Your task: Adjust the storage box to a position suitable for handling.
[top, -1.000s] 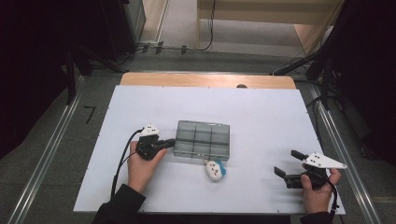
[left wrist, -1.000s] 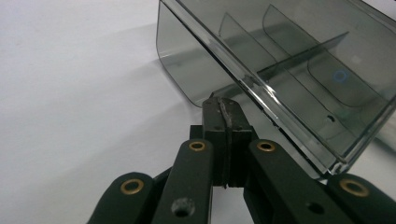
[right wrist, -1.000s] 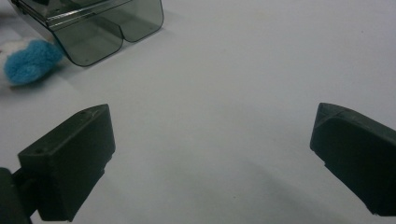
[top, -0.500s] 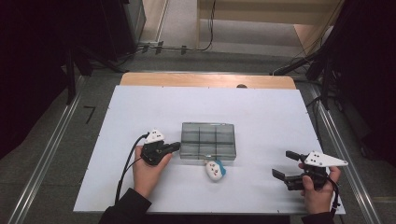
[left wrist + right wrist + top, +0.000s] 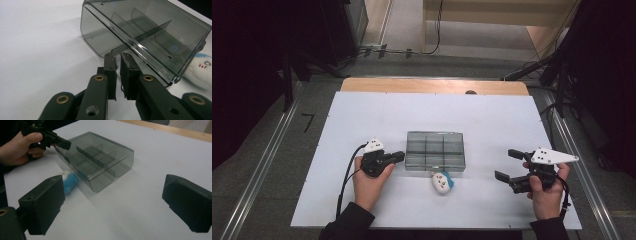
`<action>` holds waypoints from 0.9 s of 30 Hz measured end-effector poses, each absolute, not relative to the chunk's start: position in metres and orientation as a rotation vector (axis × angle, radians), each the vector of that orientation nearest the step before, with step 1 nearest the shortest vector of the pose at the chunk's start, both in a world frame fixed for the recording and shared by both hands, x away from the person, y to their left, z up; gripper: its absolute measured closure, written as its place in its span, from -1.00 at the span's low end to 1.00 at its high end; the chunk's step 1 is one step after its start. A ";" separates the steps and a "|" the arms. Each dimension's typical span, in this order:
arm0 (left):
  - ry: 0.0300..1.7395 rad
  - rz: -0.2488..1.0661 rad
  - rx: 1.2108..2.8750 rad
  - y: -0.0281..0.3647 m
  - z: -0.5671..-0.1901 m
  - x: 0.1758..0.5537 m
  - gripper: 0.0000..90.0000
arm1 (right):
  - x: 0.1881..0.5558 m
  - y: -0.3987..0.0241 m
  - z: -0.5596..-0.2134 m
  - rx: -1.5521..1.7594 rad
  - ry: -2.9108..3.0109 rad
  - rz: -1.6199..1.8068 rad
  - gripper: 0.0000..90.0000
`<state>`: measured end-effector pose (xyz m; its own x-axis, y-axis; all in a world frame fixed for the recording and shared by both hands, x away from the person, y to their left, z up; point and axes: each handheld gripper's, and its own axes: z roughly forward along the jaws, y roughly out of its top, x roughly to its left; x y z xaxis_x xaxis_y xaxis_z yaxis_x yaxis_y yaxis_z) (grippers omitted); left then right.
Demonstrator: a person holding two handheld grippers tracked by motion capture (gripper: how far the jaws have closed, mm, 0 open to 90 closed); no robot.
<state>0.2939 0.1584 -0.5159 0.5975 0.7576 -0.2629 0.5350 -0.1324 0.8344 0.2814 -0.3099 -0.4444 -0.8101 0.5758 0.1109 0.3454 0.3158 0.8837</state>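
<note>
box (image 5: 435,150) mid-table (image 5: 362,115); toy (image 5: 442,182) just before it; left gripper (image 5: 398,157) at its left edge, right gripper (image 5: 508,165) well right

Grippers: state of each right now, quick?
Left gripper: jaws almost closed, just been opening slightly, tips at the edge of the grey box, nothing clearly held.
Right gripper: open, empty.

White table top (image 5: 362,125) with wooden far edge (image 5: 432,86), grey floor (image 5: 272,150), cables (image 5: 412,51), dark surroundings.
</note>
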 end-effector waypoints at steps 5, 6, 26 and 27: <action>1.079 0.299 1.792 0.159 -0.515 0.293 0.64 | 0.293 -0.297 -0.436 0.809 2.383 1.476 -0.92; 1.094 0.309 1.788 0.159 -0.515 0.293 0.55 | 0.296 -0.294 -0.435 0.802 2.391 1.471 -0.92; 0.982 0.275 1.712 0.169 -0.510 0.286 -0.91 | 0.328 -0.261 -0.446 0.799 2.487 1.428 -0.86; 0.969 0.270 1.718 0.169 -0.510 0.285 -0.94 | 0.328 -0.260 -0.448 0.807 2.490 1.430 -0.85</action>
<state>0.2851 0.1688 -0.5102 0.6405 0.7152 -0.2797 0.4673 -0.0739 0.8810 0.3283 -0.2601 -0.4478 -0.8419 0.5248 0.1254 0.3727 0.3976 0.8385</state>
